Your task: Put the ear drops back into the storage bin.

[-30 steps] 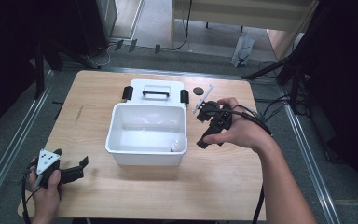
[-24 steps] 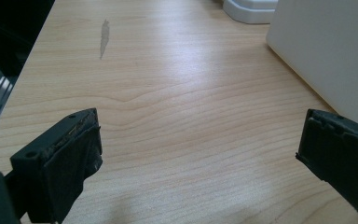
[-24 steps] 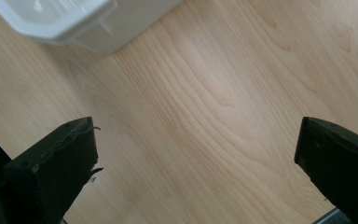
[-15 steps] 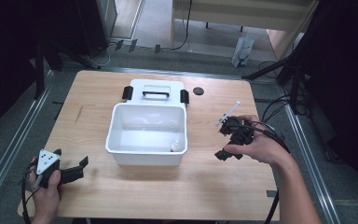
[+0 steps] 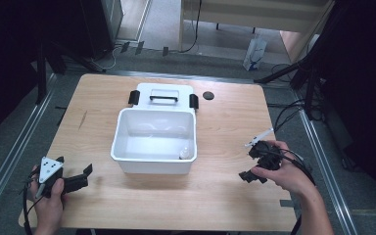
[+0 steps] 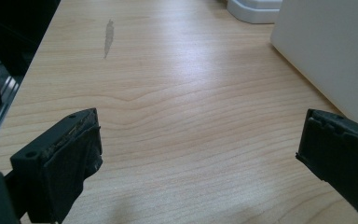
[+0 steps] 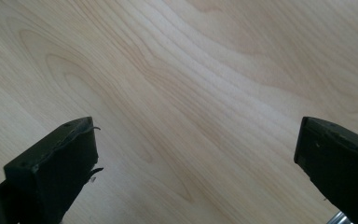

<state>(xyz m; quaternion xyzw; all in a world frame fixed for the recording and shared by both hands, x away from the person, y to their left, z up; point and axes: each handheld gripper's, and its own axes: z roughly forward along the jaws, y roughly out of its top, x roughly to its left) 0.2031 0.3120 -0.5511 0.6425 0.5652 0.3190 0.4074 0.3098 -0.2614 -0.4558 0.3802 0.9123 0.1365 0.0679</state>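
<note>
Item: white rectangular plastic bin (image 5: 152, 147), mid light wooden bench (image 5: 215, 196), small white bottle (image 5: 187, 153) inside. Likely light, rigid, slick; take its rim. Your left hand-held gripper (image 5: 81, 178) and right hand-held gripper (image 5: 252, 166): jaws spread, empty.

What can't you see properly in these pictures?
- The small white thing in the white box, high view: too small to tell what it is.
- The box's inner near side, high view: hidden by its own front wall.
- The dark round spot on the table, high view: too small to name.
- The right claw, high view: partly covered by the hand.
</note>
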